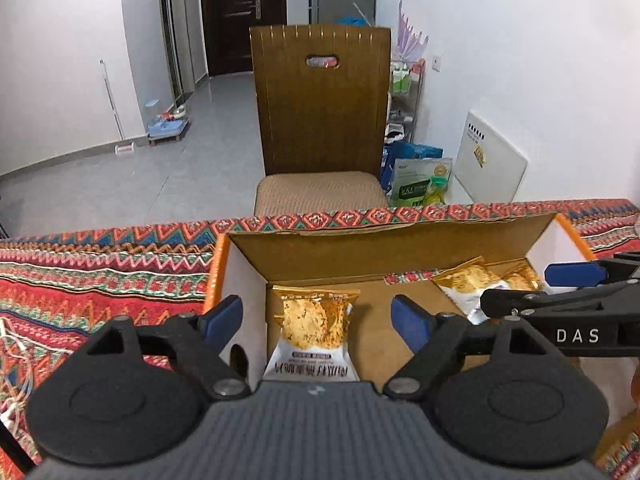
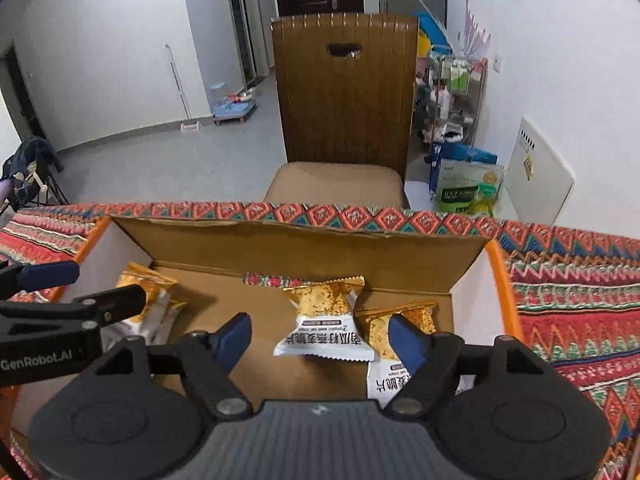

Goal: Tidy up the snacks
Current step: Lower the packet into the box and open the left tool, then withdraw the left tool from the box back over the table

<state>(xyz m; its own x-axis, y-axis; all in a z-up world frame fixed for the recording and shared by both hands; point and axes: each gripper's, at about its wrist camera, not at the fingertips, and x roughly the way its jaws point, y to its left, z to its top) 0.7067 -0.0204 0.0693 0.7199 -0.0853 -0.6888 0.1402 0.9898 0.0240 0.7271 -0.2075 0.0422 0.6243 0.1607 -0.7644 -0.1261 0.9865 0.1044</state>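
1. Two claws stand open, gripping nothing: left claw [image 1: 316, 320], right claw [image 2: 320, 340].
2. Crinkly foil snack packet [image 2: 326, 330] lies lower centre, between the right pads (untouched); best withdraw straight up.
3. Matte cardboard box [image 2: 304, 240] holds the packets, on the woven zigzag desk cloth [image 2: 580, 280].

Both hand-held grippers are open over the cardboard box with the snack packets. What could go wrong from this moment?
1. The two tools are close: the right hand-held gripper reaches across beside the left hand-held gripper, so they may bump each other.
2. The middle packet lies partly on the right packet; taking one may drag the other.
3. The cardboard box sits near the edge of the patterned tablecloth; a push may move it toward the chair.
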